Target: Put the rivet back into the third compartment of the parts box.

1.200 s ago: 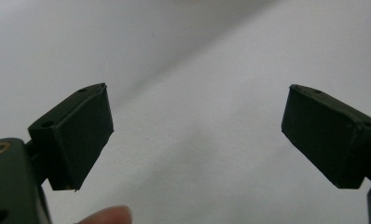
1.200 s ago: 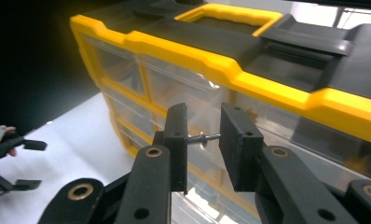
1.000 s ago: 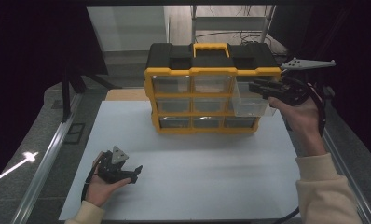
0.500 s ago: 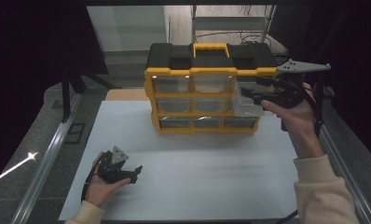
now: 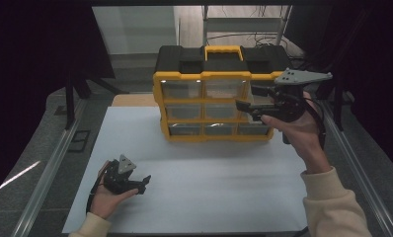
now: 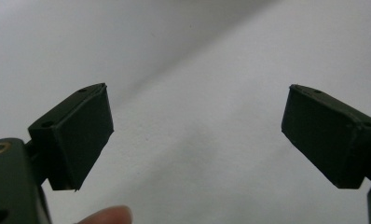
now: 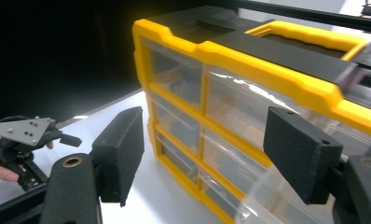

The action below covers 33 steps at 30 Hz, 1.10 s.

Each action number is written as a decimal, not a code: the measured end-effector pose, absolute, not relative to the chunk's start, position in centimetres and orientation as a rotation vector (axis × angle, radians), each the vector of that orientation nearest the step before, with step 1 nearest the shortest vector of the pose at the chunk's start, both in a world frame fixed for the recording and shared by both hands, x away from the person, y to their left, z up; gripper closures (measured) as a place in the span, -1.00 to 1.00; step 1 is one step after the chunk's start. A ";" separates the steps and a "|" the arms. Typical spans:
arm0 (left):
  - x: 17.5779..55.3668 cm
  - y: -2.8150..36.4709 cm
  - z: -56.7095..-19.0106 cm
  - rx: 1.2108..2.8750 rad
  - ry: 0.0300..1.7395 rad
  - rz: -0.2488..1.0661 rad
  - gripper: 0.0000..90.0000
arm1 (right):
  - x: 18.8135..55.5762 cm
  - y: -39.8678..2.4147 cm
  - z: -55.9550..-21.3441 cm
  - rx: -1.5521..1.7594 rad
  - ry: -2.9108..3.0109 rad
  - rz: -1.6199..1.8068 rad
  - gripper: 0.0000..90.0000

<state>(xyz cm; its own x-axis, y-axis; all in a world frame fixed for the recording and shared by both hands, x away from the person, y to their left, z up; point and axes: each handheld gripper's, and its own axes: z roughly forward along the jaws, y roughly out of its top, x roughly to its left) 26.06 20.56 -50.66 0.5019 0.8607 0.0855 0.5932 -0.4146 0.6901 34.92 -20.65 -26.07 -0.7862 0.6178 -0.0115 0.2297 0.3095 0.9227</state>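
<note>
- Two grippers are seen from above; listed left to right.
- Left gripper (image 5: 135, 181) is rested low on the white table (image 5: 209, 197), near its front left corner. Jaws are spread wide, nothing between them; bare table surface is seen past them in the left gripper view. No change from a second ago.
- Drawer cabinet (image 5: 214, 106), yellow frame with a black top and a yellow handle (image 5: 223, 50), is stood at the back middle of the table, clear drawers facing the person.
- Right gripper (image 5: 249, 98) is held at the cabinet's right column of drawers. Its jaws have just been opening and now stand wide, nothing pinched between them. A second ago they were closed at that column; since then the hand has been shifted sideways, toward the cabinet's middle.
- Right-hand middle drawer (image 7: 267, 196) looks pulled partway out, its clear front blurred below the right jaw; judged released after a pull.
- Drawer contents cannot be told.
- Nothing is set between gripper and drawers; metal rail (image 5: 51, 168) and dark surrounds are well apart.
</note>
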 end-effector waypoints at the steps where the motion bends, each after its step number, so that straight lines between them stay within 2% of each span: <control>1: 26.1 20.6 -50.7 2.150 1.187 0.583 -0.79 | 34.9 -20.4 -26.1 0.753 2.224 1.476 -0.35; 14: 26.1 20.6 -50.7 2.143 1.190 0.584 -0.79 | 34.4 -18.6 -27.3 0.708 2.278 1.488 -0.34; 33: 26.2 20.6 -50.7 2.140 1.184 0.578 -0.79 | 33.2 -19.1 -28.9 0.696 2.314 1.483 -0.29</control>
<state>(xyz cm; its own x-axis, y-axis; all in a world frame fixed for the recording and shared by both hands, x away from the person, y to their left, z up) 26.18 20.55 -50.66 0.5030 0.8608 0.0777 0.5902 -0.4077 0.6967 33.21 -19.13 -28.88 -0.8360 0.5488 0.0047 0.2336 0.3480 0.9079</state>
